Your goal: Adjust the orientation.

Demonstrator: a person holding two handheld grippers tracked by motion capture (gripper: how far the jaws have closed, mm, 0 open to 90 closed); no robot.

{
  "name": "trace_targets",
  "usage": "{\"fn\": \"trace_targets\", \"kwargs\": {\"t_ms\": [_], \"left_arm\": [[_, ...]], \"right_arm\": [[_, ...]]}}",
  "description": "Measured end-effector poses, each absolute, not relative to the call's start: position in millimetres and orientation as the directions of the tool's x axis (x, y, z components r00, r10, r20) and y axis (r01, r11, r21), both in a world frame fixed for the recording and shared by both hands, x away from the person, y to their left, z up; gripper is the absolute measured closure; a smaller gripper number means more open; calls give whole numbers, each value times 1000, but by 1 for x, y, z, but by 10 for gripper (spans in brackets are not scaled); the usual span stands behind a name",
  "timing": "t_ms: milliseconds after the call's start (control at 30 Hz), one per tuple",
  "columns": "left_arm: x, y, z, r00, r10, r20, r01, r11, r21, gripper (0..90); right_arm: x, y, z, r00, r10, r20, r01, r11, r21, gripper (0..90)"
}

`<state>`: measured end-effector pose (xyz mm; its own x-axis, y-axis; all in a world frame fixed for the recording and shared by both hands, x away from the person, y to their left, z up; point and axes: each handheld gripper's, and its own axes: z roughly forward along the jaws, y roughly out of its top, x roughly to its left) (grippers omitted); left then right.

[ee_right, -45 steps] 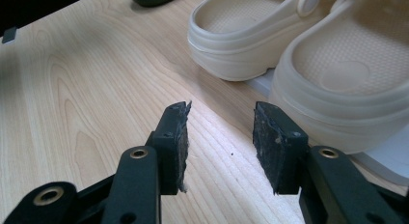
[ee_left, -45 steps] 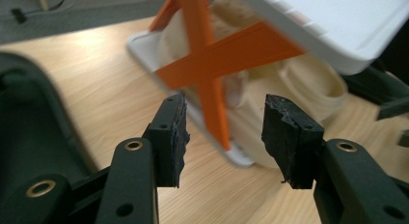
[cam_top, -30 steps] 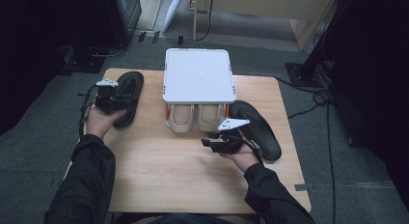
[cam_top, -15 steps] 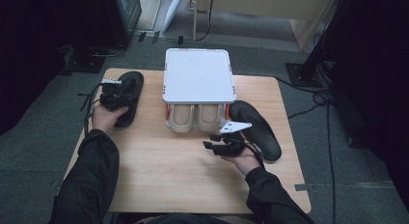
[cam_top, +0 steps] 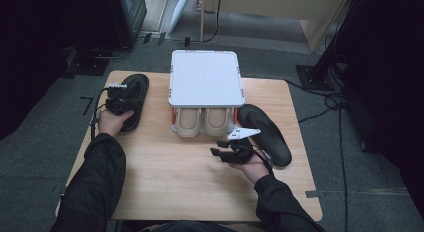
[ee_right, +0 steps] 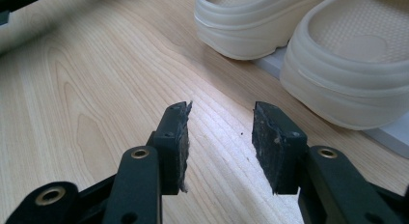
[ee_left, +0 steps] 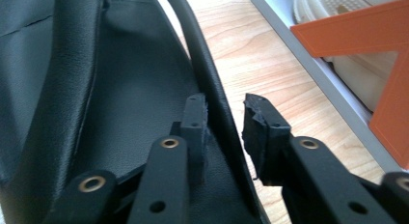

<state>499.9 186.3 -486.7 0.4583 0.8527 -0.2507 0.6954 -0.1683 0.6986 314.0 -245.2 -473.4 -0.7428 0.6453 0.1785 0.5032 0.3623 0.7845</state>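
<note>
Nearest the person, the right gripper (cam_top: 220, 153) is hovering low over the bare table (cam_top: 165, 187), around five o'clock from the rack, its jaws standing apart with nothing between them. In the right gripper view they are aiming at the toes of the cream clogs (ee_right: 308, 45), and the fingertips (ee_right: 177, 137) are clear of the wood.

Farther out, at about ten o'clock on the tabletop, the left gripper (ee_left: 224, 130) is working on the left black slipper (cam_top: 131, 99). Its jaws have just been closing, and the slipper's raised side rim (ee_left: 212, 89) is running between them, one pad inside on the footbed, the other outside over the wood. A sliver of gap is showing on the outer side, so I am judging the pinch as not quite seated yet.

To do this well, the person is needing to finish the squeeze squarely on the rim, deep enough that the soft edge is not folding out, then lift level so the slipper is not swinging off one pad.

Beyond, at twelve o'clock, the white rack (cam_top: 206, 77) is sheltering the clogs on its lower shelf, and the right black slipper (cam_top: 267, 134) is lying at three o'clock, just beside it. The top of the rack is looking like the likely landing spot; approaching it from the side is going to avoid clipping its edge.
</note>
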Motion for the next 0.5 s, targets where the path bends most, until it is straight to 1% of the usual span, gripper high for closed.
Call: {"fn": "trace_targets", "kwargs": {"t_ms": [67,167,333,500], "left_arm": [[500,187,-487,454,853,-258,697,-159,699,750],[499,185,-485,446,862,-239,697,-168,697,773],[497,185,-482,445,865,-232,702,-177,690,838],[489,180,-481,455,859,-235,706,-188,682,843]], "right_arm": [[314,-245,-474,-744,645,174,501,367,783,576],[314,-245,-474,-745,644,174,501,368,783,576],[315,-245,-474,-744,645,176,500,363,786,578],[316,-244,-473,-747,641,175,498,366,786,579]]}}
